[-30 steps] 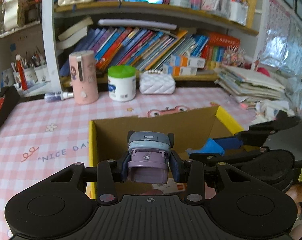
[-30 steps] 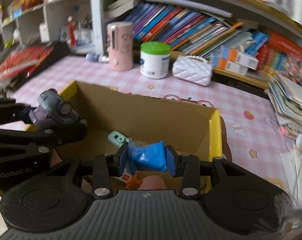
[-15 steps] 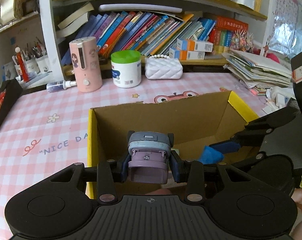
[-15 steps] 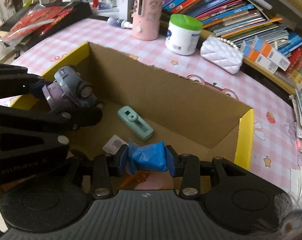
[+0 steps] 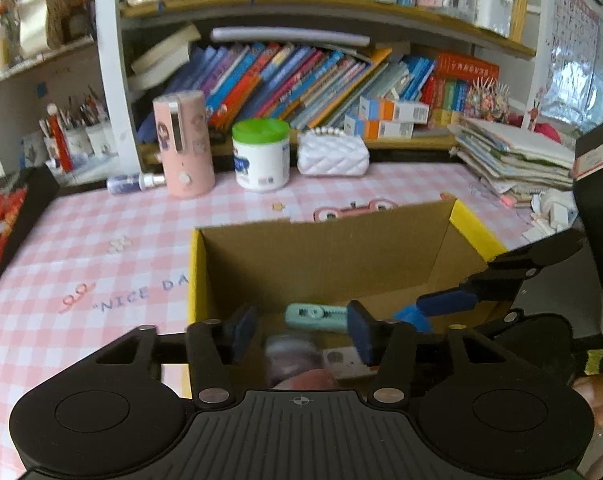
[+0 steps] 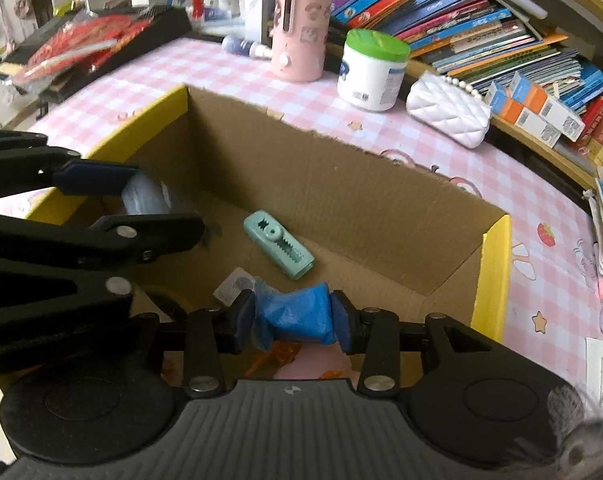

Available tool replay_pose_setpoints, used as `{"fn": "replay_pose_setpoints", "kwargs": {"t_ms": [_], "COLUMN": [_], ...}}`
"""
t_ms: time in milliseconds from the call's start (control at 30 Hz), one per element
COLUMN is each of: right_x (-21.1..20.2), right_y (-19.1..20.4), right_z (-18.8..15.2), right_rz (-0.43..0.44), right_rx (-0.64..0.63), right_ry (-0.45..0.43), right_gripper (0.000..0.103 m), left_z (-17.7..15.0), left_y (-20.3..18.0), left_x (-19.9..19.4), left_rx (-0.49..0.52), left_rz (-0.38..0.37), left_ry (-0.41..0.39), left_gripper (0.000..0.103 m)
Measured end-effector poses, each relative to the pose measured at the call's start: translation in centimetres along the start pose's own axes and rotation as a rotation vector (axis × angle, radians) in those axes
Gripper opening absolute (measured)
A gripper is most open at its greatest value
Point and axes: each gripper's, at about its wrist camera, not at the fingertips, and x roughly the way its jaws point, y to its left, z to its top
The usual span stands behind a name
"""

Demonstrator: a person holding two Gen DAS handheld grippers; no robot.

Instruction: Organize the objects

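Left wrist view: my left gripper has just been opening; jaws apart, pads clear of the purple toy, which is a blur below and between them, inside the cardboard box. Can't tell whether it's landed.

Right wrist view shows what that one doesn't: my right gripper is clamped on a crumpled blue wrapper, jaws just easing open but pads touching it, above the box's near side.

On the box floor: mint-green clip mid-floor, a small white card near it, something orange at the near edge, mostly hidden.
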Motion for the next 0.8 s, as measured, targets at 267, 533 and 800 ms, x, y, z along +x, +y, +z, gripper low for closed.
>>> {"fn": "replay_pose_setpoints", "kwargs": {"t_ms": [267, 533, 800], "right_x": [-3.9, -9.5, -12.8], "right_y": [0.3, 3.3, 8.7], "right_z": [-1.6, -4.0, -7.3], "right_rz": [-0.032, -0.121, -0.253], "right_rx": [0.121, 0.253, 0.367], "right_ry": [-0.119, -0.271, -0.364], "right_gripper": [0.042, 0.058, 0.084], "left_z": [-0.5, -2.8, -7.7], "left_y": [0.4, 2.7, 5.8], "left_x": [-4.9, -10.3, -14.1], "left_rx": [-0.009, -0.072, -0.106], "left_rz": [0.011, 0.042, 0.141], "left_ry": [-0.112, -0.183, -0.168], "left_gripper": [0.07, 0.087, 0.096]}}
